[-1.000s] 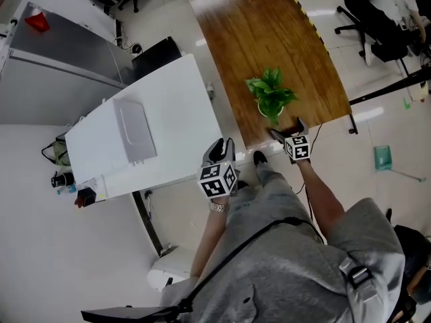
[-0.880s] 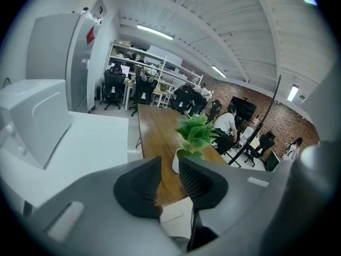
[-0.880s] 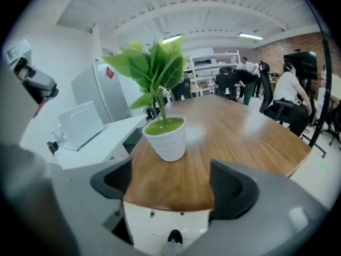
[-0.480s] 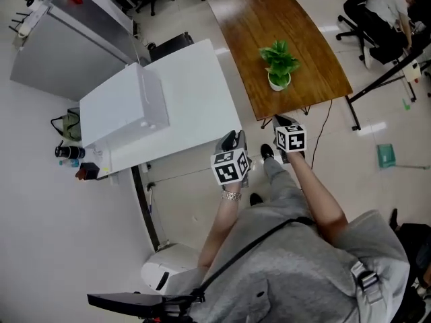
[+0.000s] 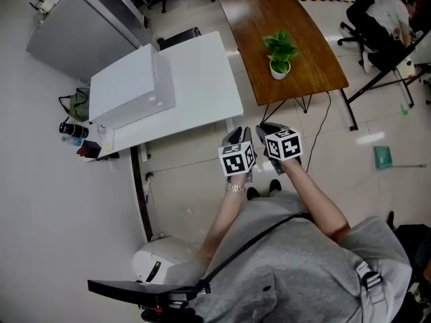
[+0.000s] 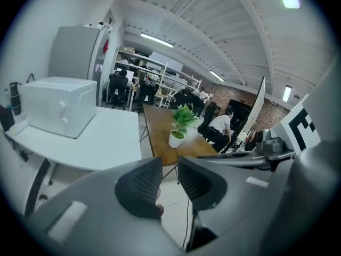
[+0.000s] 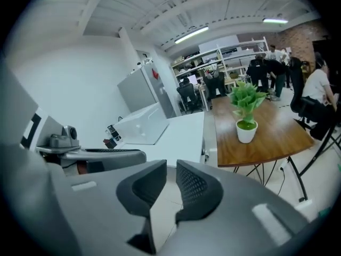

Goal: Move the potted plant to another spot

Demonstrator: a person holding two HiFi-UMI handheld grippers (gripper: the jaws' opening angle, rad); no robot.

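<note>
Your potted plant (image 5: 279, 54) stands upright on the wooden desk (image 5: 306, 25), toward its near end and well apart from both grippers. Your left gripper (image 5: 236, 136) has its fingers nearly together on nothing. Just beside it, your right gripper's (image 5: 268, 130) fingers have just opened a sliver, with nothing between them.

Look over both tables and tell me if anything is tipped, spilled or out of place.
Nothing stands out. The potted plant stands upright on the wooden table, and no soil shows around its pot. The white box sits flat on the white table.
</note>
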